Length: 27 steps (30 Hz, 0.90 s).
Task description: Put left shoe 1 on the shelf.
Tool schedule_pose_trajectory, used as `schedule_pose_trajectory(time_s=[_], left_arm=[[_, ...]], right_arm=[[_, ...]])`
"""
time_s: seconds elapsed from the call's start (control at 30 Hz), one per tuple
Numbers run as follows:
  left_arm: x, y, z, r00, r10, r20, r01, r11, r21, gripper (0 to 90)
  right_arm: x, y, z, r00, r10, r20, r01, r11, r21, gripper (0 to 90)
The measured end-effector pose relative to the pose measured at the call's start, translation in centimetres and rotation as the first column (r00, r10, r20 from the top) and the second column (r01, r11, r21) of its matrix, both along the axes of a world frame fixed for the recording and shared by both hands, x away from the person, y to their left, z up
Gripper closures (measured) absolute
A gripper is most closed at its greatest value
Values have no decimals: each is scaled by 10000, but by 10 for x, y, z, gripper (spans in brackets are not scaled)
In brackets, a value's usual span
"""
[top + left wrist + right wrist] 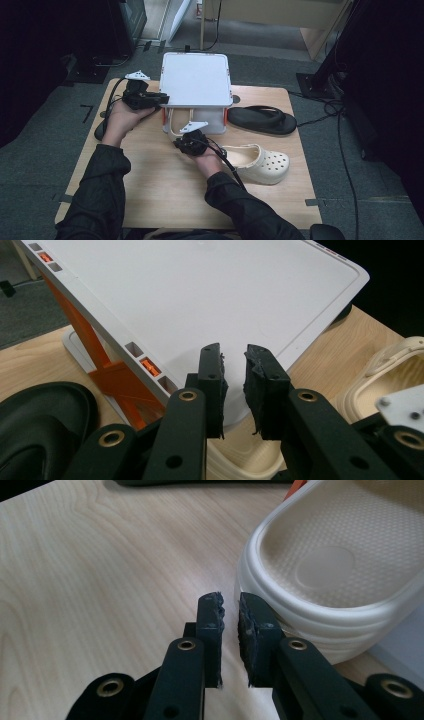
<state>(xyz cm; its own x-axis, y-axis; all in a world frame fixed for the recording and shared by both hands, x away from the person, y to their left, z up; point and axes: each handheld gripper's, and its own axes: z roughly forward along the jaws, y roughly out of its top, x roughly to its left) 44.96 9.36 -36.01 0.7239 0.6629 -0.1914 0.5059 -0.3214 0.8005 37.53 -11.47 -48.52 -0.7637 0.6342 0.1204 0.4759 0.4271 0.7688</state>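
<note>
A white box with orange sides has its lid (196, 80) (210, 290) tilted up. Under the lid's front edge a cream clog (172, 131) (330, 570) pokes out, heel toward me. My left gripper (164, 98) (232, 370) is at the lid's front left corner. Its jaws are all but closed and hold nothing, and the lid edge runs just behind the tips. My right gripper (181, 142) (230, 610) hovers low over the wood just beside the clog's heel, shut and holding nothing. A second cream clog (262, 162) lies on the table to the right.
One black flip-flop (262, 120) lies right of the box. Another black flip-flop (100, 131) (40, 425) lies at the table's left edge under my left wrist. The wooden table (165, 195) has bare room in front. Cables trail over the floor on the right.
</note>
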Motion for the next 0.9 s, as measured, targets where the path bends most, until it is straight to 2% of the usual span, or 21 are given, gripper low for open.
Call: schedule_pose_trajectory(time_s=[0.07,0.13,0.2,0.4,0.5,0.53,0.7,0.8,0.9], left_arm=[[0,0,0,10000,-12,-16,12,10000,-14,779],[0,0,0,10000,-23,-22,23,10000,-24,778],[0,0,0,10000,-26,-35,26,10000,-37,778],[0,1,0,10000,-13,-45,13,10000,-76,778],[0,2,0,9999,-63,-149,61,9999,-137,777],[0,2,0,9999,-73,-133,72,9999,-127,777],[-1,0,1,9997,-62,-226,58,9999,-162,746],[-4,-3,3,9991,-294,-311,285,9992,-281,716],[-9,-7,6,9986,-473,-222,466,9984,-329,683]], right_arm=[[5,2,-1,10000,3,-60,-3,10000,7,816],[9,3,-1,10000,48,-72,-47,9998,185,793],[13,5,-1,10000,-16,-20,16,10000,93,793],[29,8,-1,9997,-170,-147,173,9996,230,774],[33,7,-1,9991,-239,-342,253,9989,391,772],[32,6,0,9979,-317,-567,340,9986,413,781],[23,-1,7,9987,-166,-478,189,9987,480,777],[14,-9,15,9992,-109,-390,134,9978,655,757],[5,-19,25,9991,22,-417,5,9979,642,741]])
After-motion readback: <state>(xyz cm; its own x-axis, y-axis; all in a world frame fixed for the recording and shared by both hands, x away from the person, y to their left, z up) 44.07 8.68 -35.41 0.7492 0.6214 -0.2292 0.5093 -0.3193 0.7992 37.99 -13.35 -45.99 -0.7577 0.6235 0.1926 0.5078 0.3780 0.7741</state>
